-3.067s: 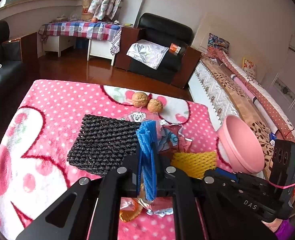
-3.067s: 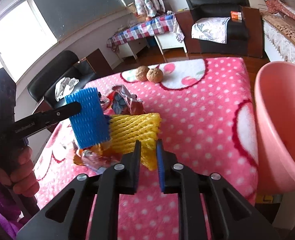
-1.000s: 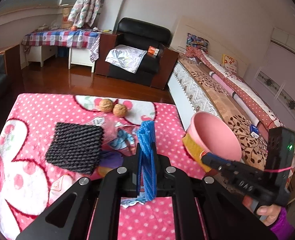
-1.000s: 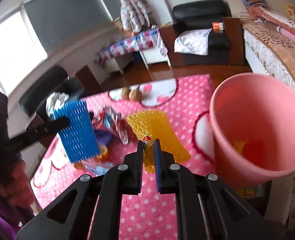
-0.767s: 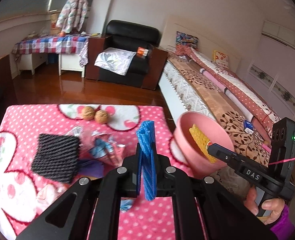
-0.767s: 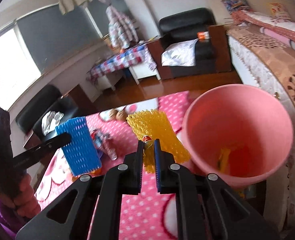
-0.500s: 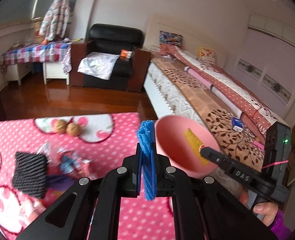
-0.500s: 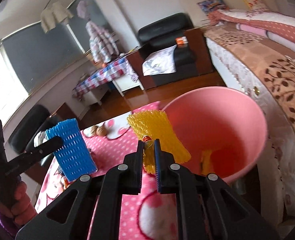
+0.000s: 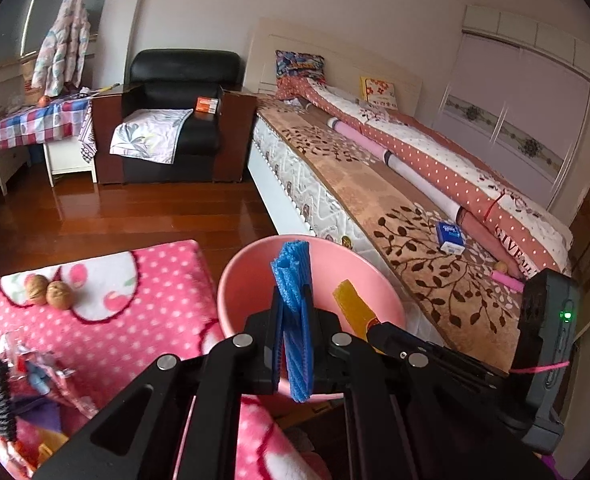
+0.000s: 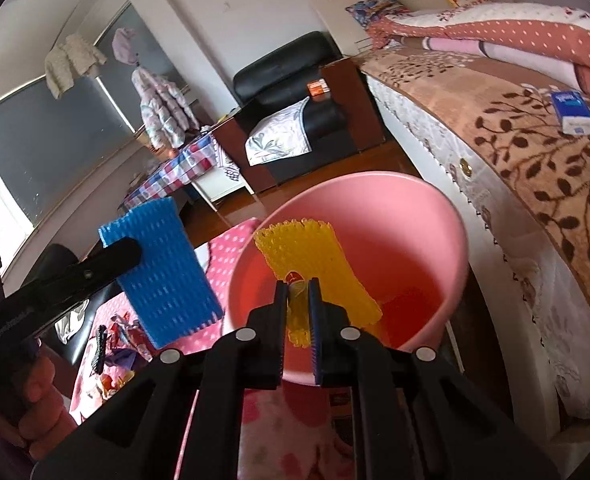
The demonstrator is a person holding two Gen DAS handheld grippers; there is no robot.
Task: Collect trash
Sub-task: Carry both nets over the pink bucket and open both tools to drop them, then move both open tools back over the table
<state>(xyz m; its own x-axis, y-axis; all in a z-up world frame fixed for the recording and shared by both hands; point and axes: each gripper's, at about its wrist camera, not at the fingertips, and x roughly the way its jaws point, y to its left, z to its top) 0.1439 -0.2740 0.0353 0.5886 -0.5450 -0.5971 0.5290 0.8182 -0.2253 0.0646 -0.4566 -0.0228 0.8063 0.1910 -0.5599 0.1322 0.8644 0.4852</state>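
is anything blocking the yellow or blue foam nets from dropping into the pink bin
Nothing visible does. The yellow foam net, clamped in the right gripper, hangs over the open mouth of the pink bin. The blue foam net, clamped in the left gripper, is near the rim, with no lid or object between.

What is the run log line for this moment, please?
left gripper: shut on blue foam net | right gripper: shut on yellow foam net | both over pink bin

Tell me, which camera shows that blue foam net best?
The right wrist view: the blue foam net faces it broadside, mesh clear. The left wrist view shows it only edge-on, clamped between its own fingers.
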